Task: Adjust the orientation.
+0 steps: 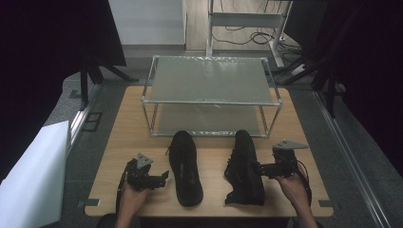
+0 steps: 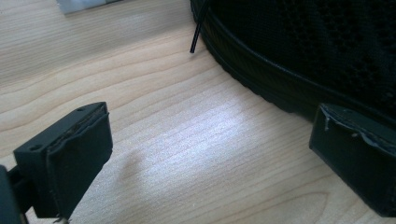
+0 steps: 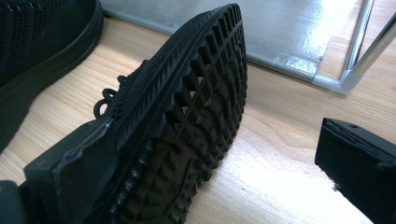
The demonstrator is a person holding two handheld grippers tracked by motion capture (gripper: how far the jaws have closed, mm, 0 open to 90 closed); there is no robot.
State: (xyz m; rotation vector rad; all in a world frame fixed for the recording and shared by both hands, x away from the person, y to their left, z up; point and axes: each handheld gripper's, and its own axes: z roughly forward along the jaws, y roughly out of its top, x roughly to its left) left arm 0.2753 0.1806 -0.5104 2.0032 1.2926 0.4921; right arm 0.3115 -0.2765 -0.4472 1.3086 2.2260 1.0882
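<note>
Right gripper (image 1: 260, 167): jaws apart, one jaw against right shoe (image 1: 245, 166) | right shoe: tipped on its side, sole facing gripper, front of rack (image 1: 211, 95) | left gripper (image 1: 161, 179): released, beside left shoe (image 1: 186, 166), upright on table (image 1: 123, 133)
</note>
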